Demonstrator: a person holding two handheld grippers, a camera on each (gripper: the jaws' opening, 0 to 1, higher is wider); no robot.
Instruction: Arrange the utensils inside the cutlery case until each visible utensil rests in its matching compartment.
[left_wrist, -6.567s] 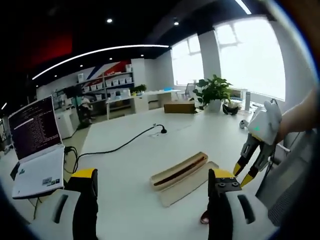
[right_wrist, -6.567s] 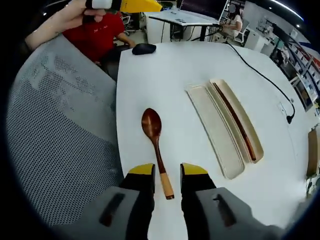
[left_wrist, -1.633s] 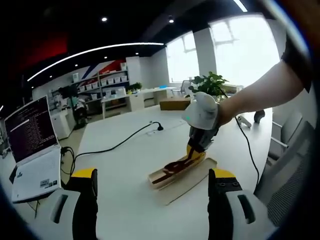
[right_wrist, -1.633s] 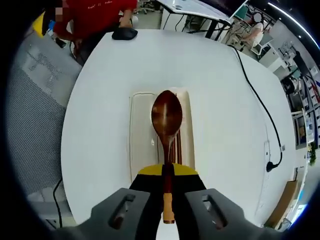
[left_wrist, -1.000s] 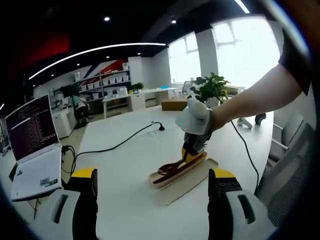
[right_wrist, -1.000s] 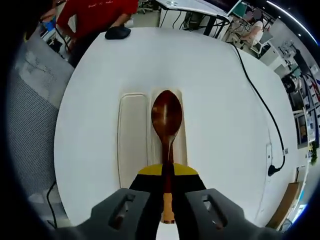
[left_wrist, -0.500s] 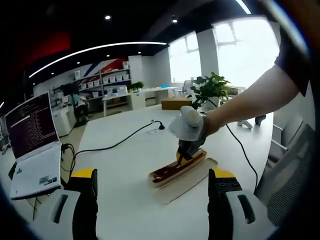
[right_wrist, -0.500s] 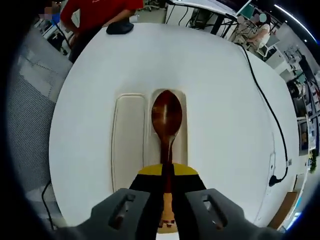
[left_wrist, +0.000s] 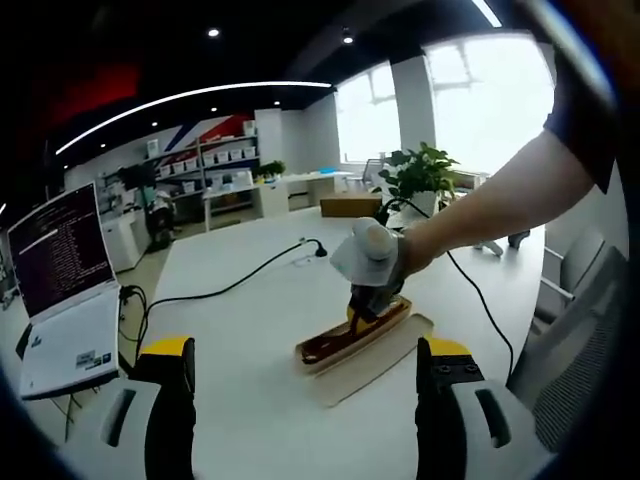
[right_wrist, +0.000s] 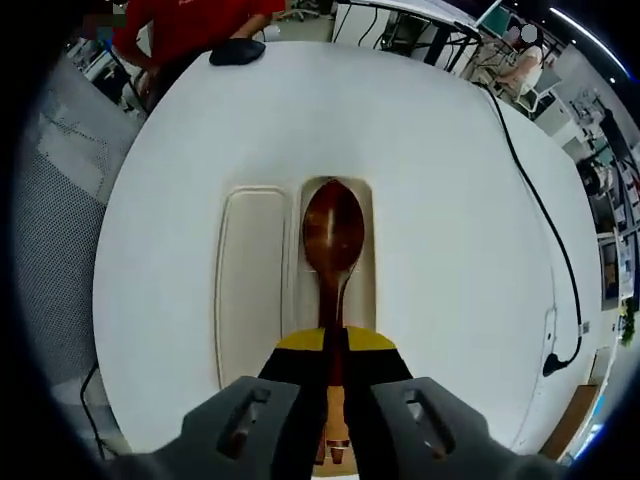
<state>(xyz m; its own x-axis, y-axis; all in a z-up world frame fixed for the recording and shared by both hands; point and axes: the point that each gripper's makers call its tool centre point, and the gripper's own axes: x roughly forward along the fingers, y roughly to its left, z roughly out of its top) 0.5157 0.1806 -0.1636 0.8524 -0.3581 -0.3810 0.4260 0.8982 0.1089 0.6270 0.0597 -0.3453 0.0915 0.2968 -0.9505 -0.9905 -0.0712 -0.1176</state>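
Grasping the spoon (right_wrist: 333, 240) by its handle, the right gripper (right_wrist: 335, 345) holds it over the case (right_wrist: 340, 300) on the bench (right_wrist: 450, 200), lid (right_wrist: 250, 285) alongside. The left gripper (left_wrist: 300, 365) hovers, fingers released.

The right gripper (right_wrist: 335, 345) is covering the spoon's (right_wrist: 333, 235) handle and the case's (right_wrist: 365, 290) near end; whether the spoon is touching the case bottom is unclear.
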